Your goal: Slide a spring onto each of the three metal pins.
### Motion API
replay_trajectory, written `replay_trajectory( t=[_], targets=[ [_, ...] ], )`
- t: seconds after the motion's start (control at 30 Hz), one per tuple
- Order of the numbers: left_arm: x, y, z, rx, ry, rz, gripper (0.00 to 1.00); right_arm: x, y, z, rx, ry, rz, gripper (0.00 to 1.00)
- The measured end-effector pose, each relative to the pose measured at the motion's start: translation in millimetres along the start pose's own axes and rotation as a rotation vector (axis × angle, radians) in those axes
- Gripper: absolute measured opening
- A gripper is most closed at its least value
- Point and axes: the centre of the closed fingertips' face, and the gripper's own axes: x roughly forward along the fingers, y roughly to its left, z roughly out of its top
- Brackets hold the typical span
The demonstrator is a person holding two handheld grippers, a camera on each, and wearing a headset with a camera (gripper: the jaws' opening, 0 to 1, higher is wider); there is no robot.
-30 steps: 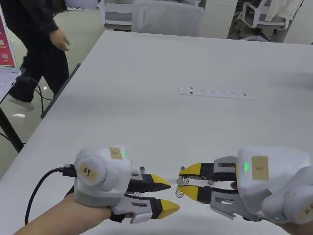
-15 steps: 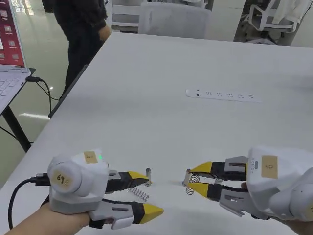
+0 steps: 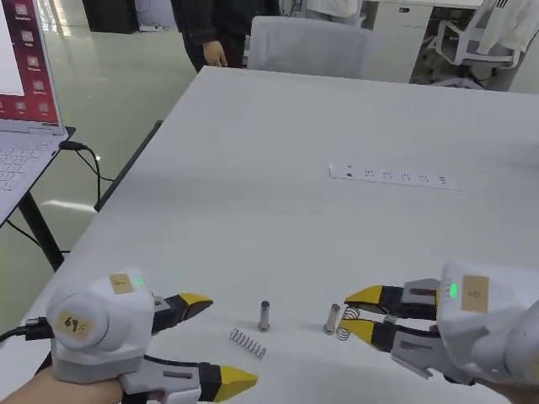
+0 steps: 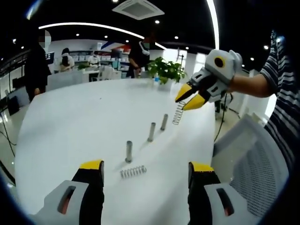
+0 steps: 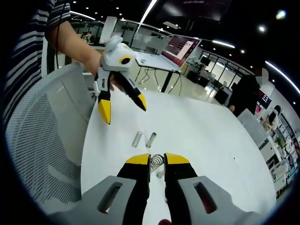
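White worktop, open office behind. On the right gripper the fingers are pinched on a spring, which hangs just beside a pin. Over on the left gripper the fingers gape wide, holding nothing, and a loose spring lies flat just ahead between them. Beyond it, a second pin stands upright. Further out: power strip, and a laptop off the worktop's edge.

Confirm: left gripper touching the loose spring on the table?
Apart. Left gripper view: the loose spring lies between the jaws of the open left gripper, bare table on both sides.
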Motion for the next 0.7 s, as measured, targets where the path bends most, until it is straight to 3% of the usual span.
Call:
replay_trajectory(
  t=[0.27, 0.7],
  targets=[
    [-1.9, 7.6, -0.9, -0.005, -0.007, 0.035, 0.90, 2.5, -15.6, -5.5, 0.030, 0.007, -0.040, 0.08],
    [-2.2, 13.1, 1.4, -0.017, -0.024, 0.060, 0.98, 13.4, -39.3, -7.3, 0.059, 0.014, -0.091, 0.08]
  ],
)
